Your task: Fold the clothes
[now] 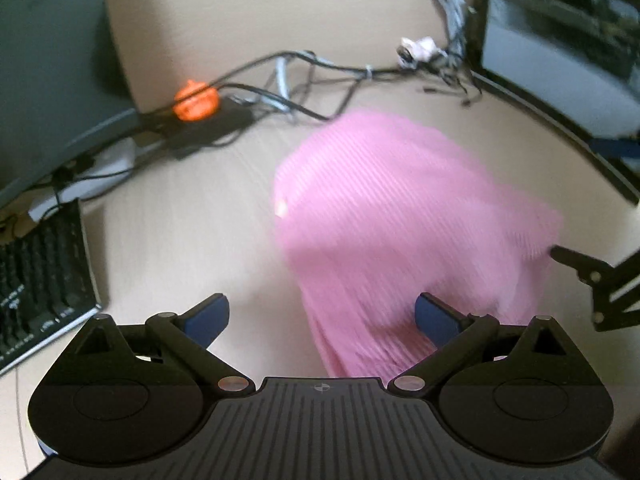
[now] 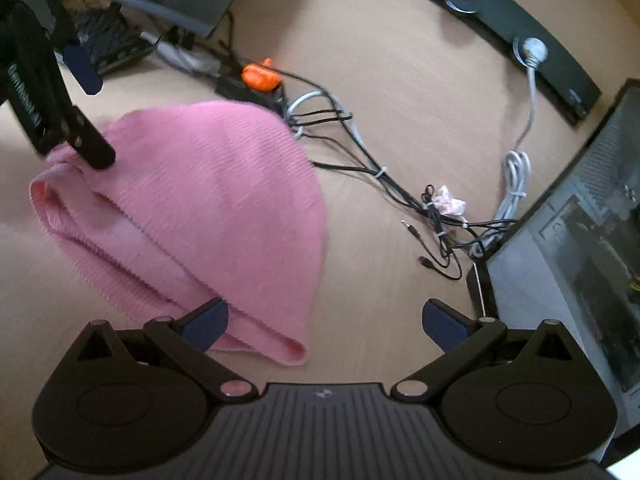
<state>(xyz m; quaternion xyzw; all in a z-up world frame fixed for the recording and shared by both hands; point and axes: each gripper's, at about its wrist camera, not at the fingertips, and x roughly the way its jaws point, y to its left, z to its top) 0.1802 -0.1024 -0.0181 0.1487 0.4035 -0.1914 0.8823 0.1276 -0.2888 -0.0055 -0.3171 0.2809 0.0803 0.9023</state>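
- Left wrist view: left gripper point(image 1: 322, 318) has its jaws spread wide, blue pads apart, nothing between them that is clamped.
- The pink garment point(image 1: 400, 220) lies on the table point(image 1: 180, 220), running from 12 to 2 o'clock of the gripper; its near end passes between the pads, closer to the right-hand pad. Heavy motion blur, so whether cloth touches that pad cannot be told.
- At 3 o'clock, part of the right gripper point(image 1: 592, 276) shows at the garment's far-right edge.
- Cables point(image 1: 304, 80) and an orange object point(image 1: 196, 101) lie beyond at 11 to 12 o'clock, well apart from the cloth.

- Right wrist view: right gripper point(image 2: 324, 322) also stands with jaws wide apart, holding nothing.
- The garment point(image 2: 208, 208) lies at 10 to 11 o'clock, a rounded heap already doubled over, with layered edges showing along its left side. Long axis runs from 10 o'clock down toward the left pad, where the near hem sits just beside it.
- The left gripper point(image 2: 86, 118) stands at 10 o'clock, one finger tip on or just over the far end of the cloth.
- Judgement: each gripper is nearest one end of the long axis; whether this fold is midway or final cannot be settled.
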